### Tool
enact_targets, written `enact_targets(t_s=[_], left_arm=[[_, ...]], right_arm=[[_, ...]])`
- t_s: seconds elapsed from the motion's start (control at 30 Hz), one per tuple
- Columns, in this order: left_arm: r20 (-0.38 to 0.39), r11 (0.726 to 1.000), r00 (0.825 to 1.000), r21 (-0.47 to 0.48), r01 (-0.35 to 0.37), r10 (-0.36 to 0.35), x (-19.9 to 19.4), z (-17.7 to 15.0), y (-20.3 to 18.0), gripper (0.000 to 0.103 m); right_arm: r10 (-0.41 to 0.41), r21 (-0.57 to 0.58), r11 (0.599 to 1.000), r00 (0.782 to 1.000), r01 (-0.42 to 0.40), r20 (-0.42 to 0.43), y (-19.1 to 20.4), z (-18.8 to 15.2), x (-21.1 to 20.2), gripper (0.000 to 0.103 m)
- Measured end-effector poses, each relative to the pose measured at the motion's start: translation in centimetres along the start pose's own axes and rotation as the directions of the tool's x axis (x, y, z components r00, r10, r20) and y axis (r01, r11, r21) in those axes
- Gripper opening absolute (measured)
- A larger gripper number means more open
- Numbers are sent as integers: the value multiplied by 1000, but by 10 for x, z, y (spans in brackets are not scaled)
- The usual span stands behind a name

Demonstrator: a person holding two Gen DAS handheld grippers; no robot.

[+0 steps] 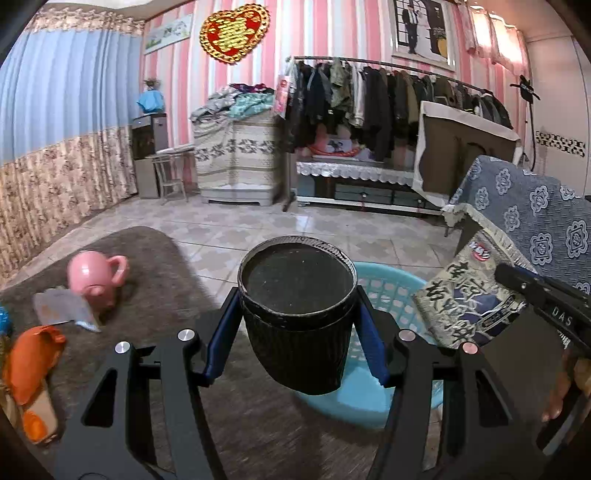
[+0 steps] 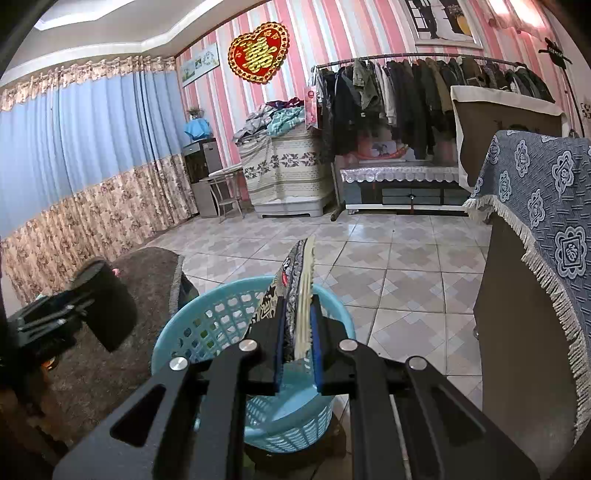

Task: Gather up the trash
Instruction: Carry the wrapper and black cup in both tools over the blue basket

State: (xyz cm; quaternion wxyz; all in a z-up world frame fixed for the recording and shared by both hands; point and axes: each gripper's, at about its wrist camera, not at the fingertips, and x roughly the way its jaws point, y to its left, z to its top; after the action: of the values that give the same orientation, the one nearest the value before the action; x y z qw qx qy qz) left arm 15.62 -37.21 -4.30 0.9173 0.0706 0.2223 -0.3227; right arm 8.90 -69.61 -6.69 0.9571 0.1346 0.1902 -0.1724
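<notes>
The left gripper (image 1: pixel 297 325) clamps a black ribbed paper cup (image 1: pixel 297 317) upright above the near rim of the light-blue plastic basket (image 2: pixel 207 317). The right gripper (image 2: pixel 297 332) pinches a flat printed snack packet (image 2: pixel 295 280) edge-on over the same basket, which stands where the brown rug (image 1: pixel 147 258) meets the tiled floor (image 2: pixel 406 266).

Pink mug (image 1: pixel 96 282) lying on brown rug (image 1: pixel 147 251); clothes rack (image 1: pixel 391 99) and red heart ornament (image 1: pixel 234 32) against striped wall.
</notes>
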Motion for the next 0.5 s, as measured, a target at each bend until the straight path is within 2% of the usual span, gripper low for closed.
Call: enact_targets(t_s=[0.23,0.4,0.5], left_arm=[[-36,996,996,-43,74,-76,46,7,-20,59],[-66,994,993,-69,88,-93,68,10,-27,60],[-73,993,994,-88,75,-81,74,10,-24,77]], right_arm=[[-20,0,1000,1000,20,-19,-8,-5,12,13],[-24,7,1000,999,24,-32,-14,-8,20,13],[-22,8,1000,999,22,-37,-13,-7,23,13]])
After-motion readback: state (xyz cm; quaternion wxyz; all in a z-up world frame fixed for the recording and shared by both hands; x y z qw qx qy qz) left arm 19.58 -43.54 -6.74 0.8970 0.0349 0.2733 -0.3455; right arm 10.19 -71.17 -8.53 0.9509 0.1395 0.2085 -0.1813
